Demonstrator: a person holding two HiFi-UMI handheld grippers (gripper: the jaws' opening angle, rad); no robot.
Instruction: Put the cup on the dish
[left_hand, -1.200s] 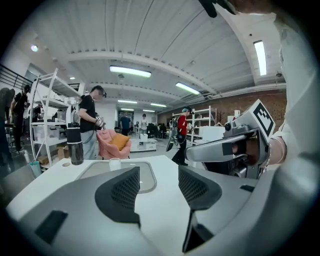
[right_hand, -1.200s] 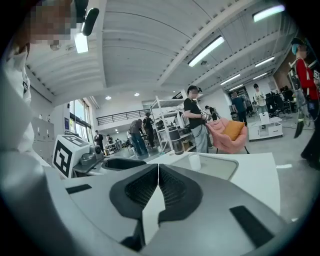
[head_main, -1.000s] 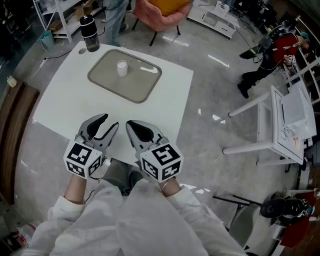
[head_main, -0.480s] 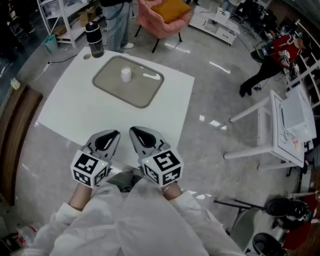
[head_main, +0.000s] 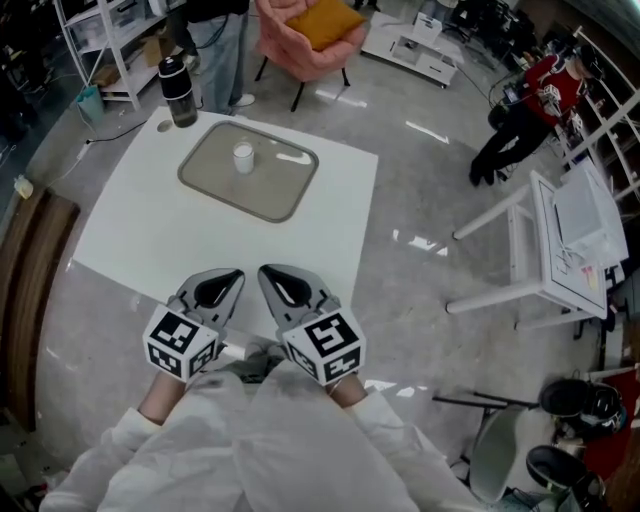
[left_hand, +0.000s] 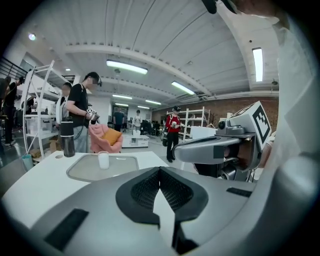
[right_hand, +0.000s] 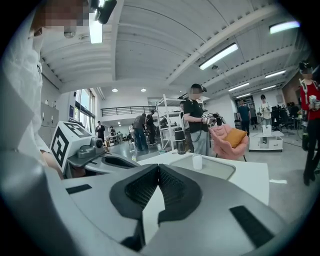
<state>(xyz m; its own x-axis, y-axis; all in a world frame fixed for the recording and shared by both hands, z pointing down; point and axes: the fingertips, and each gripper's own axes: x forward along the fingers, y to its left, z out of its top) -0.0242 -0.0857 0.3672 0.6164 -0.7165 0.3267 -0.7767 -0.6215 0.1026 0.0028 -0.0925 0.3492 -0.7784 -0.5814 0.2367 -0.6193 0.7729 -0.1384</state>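
Both grippers are held side by side above the near edge of the white table, pointing away from us toward its far side. The left gripper has just been closing; its pads now meet at the tips with nothing between them. The right gripper is likewise pressed together at the tips and empty, as its own view shows. The two grippers sit close to one another but apart. The cup, small and white, stands upright on the dish, a grey rounded-rectangle tray on the far half of the table; the cup is in the dish's far-left part, well apart from both grippers. A dark bottle stands at the table's far left corner, just beyond the dish and off it. Beyond the table we note a pink chair with an orange cushion, and a person in black standing beside the bottle. A person in red stands at far right.
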